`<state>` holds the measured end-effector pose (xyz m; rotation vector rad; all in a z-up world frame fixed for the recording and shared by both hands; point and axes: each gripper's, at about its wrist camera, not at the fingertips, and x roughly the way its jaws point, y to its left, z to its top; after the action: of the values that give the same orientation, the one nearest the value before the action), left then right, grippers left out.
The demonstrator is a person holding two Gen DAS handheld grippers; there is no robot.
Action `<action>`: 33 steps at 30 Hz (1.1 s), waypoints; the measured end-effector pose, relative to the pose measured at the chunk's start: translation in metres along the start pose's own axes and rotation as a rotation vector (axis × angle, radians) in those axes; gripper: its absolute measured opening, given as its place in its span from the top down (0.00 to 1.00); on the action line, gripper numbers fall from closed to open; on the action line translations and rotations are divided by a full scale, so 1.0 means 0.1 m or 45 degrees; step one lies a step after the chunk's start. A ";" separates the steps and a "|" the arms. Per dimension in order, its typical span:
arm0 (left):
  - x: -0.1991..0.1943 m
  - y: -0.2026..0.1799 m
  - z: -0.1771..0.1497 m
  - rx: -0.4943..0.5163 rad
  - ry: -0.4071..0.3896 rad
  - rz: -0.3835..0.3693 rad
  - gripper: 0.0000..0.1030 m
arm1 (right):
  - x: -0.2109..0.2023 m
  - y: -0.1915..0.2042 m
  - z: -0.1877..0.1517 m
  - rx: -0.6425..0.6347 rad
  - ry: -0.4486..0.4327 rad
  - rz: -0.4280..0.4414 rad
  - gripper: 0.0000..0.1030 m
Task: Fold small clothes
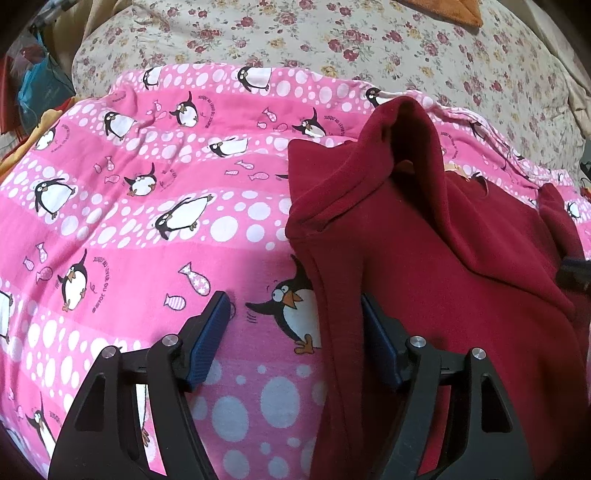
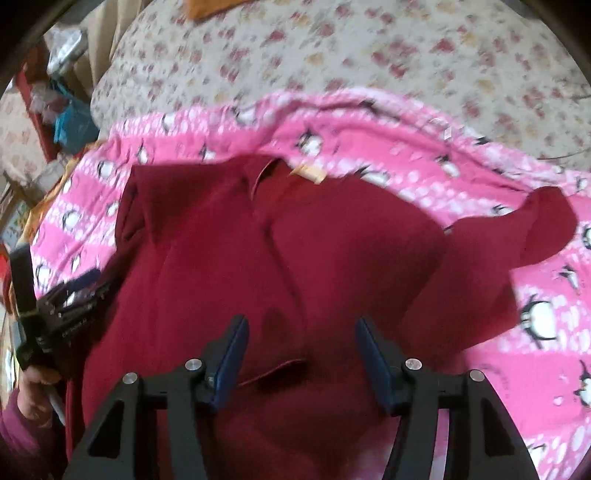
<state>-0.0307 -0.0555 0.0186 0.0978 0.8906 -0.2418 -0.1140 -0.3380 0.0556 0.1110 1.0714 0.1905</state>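
Observation:
A dark red small shirt [image 2: 229, 254] lies on a pink penguin-print blanket [image 1: 122, 229]. In the left wrist view the shirt [image 1: 436, 280] fills the right side, its left sleeve folded up over the body. My left gripper [image 1: 295, 306] is open at the shirt's left edge: its right finger lies on the red cloth, its left finger over the blanket. My right gripper [image 2: 299, 332] is open just above the shirt's lower front. The shirt's other sleeve [image 2: 546, 218] spreads to the right. The left gripper also shows at the left edge of the right wrist view [image 2: 62, 306].
The blanket lies on a floral bedspread [image 1: 332, 40]. An orange cloth [image 1: 454, 11] lies at the far edge. Clutter with a blue bag [image 1: 40, 85] stands beyond the bed's left side. The blanket [image 2: 546, 332] extends right of the shirt.

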 end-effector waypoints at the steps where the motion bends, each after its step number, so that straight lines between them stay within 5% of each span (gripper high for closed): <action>1: 0.00 0.00 0.00 -0.001 -0.001 -0.001 0.30 | 0.04 0.07 -0.02 -0.039 0.011 -0.008 0.47; 5: 0.00 0.00 -0.01 -0.010 -0.004 0.002 0.28 | 0.19 0.31 -0.14 -0.215 0.019 -0.092 0.54; 9: 0.00 0.03 0.00 -0.033 -0.002 -0.018 0.28 | 0.20 0.43 -0.21 -0.361 0.001 -0.215 0.93; 10: 0.00 0.04 0.00 -0.038 -0.001 -0.022 0.28 | 0.16 0.43 -0.20 -0.385 -0.008 -0.224 0.95; 18: -0.01 0.05 -0.01 -0.054 -0.008 -0.027 0.28 | -0.34 0.06 0.15 -0.340 -0.184 -0.514 0.95; 22: 0.00 0.06 -0.01 -0.063 -0.006 -0.028 0.27 | -0.22 -0.24 0.36 -0.321 -0.183 -0.737 0.95; 27: -0.02 0.11 0.00 -0.088 0.011 -0.038 0.27 | 0.13 -0.58 0.45 -0.162 -0.027 -0.644 0.95; 29: -0.03 0.15 0.01 -0.105 0.013 -0.045 0.27 | 0.01 -0.52 0.44 -0.114 -0.079 -0.568 0.80; 31: -0.03 0.16 0.05 -0.115 0.027 -0.056 0.27 | -0.17 -0.37 0.42 -0.087 -0.176 -0.470 0.37; 33: -0.06 0.15 0.07 -0.098 0.028 -0.056 0.27 | -0.31 -0.10 0.42 -0.125 -0.259 -0.338 0.32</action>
<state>-0.0249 -0.0415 0.0275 0.0097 0.9236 -0.2472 -0.0901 -0.3546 0.1007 -0.0984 0.8626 -0.0086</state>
